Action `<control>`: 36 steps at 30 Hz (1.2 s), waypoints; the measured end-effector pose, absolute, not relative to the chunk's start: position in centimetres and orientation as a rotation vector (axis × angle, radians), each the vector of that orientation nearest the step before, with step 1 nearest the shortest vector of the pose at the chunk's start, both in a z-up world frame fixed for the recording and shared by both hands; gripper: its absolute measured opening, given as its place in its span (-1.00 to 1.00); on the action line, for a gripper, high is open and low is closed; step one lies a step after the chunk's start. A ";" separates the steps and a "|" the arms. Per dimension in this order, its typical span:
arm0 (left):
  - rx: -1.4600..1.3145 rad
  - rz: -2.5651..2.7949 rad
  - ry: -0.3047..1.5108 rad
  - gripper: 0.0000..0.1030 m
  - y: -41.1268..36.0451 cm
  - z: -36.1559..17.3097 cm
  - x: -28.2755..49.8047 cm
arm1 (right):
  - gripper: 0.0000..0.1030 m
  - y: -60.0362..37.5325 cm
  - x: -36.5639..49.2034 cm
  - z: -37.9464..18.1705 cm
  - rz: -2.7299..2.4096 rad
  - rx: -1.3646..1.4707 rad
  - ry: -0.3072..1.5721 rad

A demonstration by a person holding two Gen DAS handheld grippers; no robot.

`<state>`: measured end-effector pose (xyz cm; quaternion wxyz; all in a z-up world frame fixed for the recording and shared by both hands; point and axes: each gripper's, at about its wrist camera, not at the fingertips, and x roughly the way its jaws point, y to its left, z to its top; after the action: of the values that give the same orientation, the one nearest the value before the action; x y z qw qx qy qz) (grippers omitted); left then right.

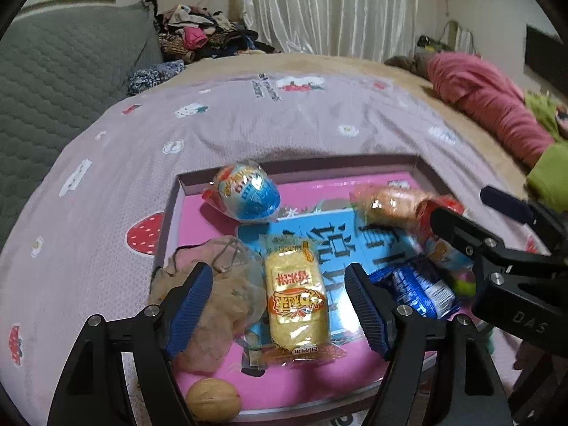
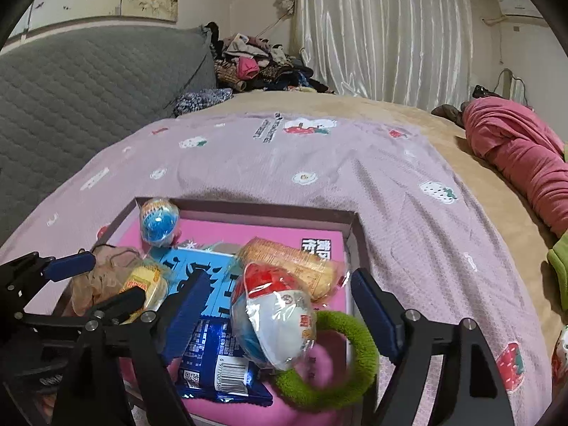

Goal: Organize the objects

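A shallow pink-lined box tray point(image 1: 170, 220) lies on the bed. My left gripper point(image 1: 278, 277) stands open over it, and a yellow snack pack point(image 1: 296, 294) lies between its fingers with neither pad touching it. Beside that pack are a crumpled mesh bag point(image 1: 213, 294), a walnut point(image 1: 213, 399), a blue-and-white wrapped egg point(image 1: 248, 193) and a blue biscuit pack point(image 1: 422, 291). My right gripper point(image 2: 280, 277) is open too, its fingers either side of a red-and-white wrapped egg point(image 2: 280, 323) that rests on the tray point(image 2: 349, 227). A green hair ring point(image 2: 340, 383) and an orange pack point(image 2: 294, 262) lie next to this egg.
A purple strawberry-print sheet point(image 2: 319, 163) covers the bed around the tray. A grey quilted headboard cushion point(image 1: 64, 71) is at the left, a clothes pile point(image 1: 198, 35) at the back, and a pink garment point(image 1: 490, 99) with green fabric point(image 1: 546, 177) at the right.
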<state>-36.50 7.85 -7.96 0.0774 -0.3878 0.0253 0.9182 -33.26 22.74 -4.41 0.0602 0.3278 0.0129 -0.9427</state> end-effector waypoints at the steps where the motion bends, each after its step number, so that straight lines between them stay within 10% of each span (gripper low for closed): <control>1: -1.152 2.757 0.070 0.55 7.7 -7.7 -36.4 | 0.61 22.8 -33.2 -4.2 -2.857 0.988 0.034; 36: -0.993 3.004 0.072 0.75 5.0 -0.6 -29.6 | 0.99 20.7 -26.2 2.9 -2.939 0.824 0.117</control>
<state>-29.65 4.97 -0.58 -0.0114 -0.3138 0.0226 0.9491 -26.25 20.67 2.88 0.0437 0.2694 0.0384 -0.9613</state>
